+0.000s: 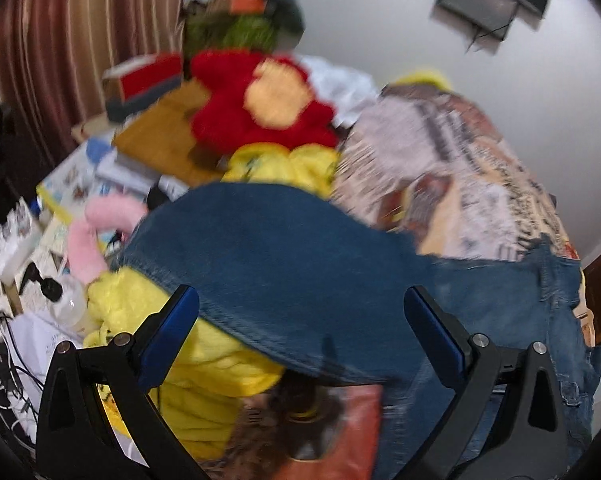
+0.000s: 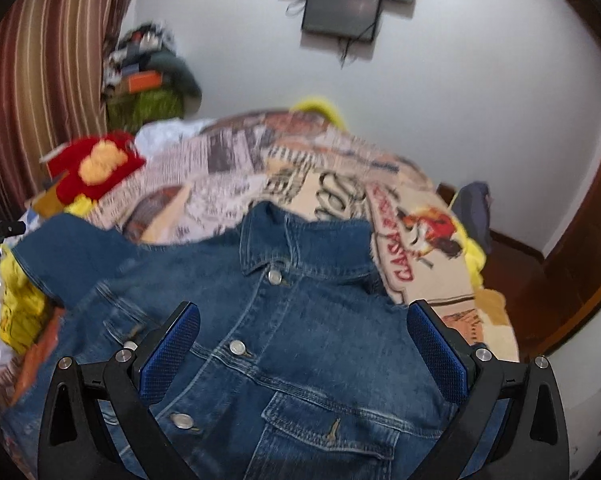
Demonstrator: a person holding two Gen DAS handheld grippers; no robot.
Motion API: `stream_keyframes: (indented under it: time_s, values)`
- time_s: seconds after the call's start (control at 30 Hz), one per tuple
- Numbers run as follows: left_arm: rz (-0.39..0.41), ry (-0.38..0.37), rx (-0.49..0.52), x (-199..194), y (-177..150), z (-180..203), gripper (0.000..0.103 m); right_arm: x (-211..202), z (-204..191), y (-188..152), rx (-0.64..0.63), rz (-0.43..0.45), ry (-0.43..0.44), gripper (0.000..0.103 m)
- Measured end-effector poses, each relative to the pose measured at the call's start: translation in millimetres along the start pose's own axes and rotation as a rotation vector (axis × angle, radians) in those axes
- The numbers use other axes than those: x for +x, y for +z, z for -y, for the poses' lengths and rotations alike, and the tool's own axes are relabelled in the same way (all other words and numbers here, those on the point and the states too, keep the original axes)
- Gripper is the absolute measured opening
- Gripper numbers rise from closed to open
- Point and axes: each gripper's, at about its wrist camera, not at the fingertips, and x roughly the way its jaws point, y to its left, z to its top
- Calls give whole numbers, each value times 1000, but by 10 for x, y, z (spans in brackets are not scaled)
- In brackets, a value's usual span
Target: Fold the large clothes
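A blue denim jacket [image 2: 300,320] lies front-up on the bed, collar away from me, metal buttons down its middle and a flap pocket near the camera. My right gripper [image 2: 303,326] hovers open over the jacket's chest, blue pads wide apart with nothing between them. In the left wrist view, one jacket sleeve [image 1: 268,264] stretches across toward the left over a yellow cloth [image 1: 196,364]. My left gripper [image 1: 300,312] is open just above that sleeve, and both its fingers stand clear of the denim.
A printed bedspread [image 2: 340,192] covers the bed. A red and yellow plush toy [image 1: 260,100], a pink plush [image 1: 88,236], boxes, a clear bottle [image 1: 66,300] and cables crowd the left side. A wall screen [image 2: 348,4] hangs above the bed. A wooden door [image 2: 580,264] stands at right.
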Motion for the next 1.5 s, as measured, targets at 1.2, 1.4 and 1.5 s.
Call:
stream_keyframes:
  time_s: [1.2, 1.4, 1.5]
  values:
    - [150, -20, 249, -515, 382, 749, 8, 258, 421, -138, 192, -204, 185, 103]
    - [142, -203, 384, -589, 179, 1588, 7, 23, 573, -176, 232, -171, 188, 103]
    - [95, -287, 436, -494, -20, 1995, 6, -63, 664, -222, 251, -164, 186, 103]
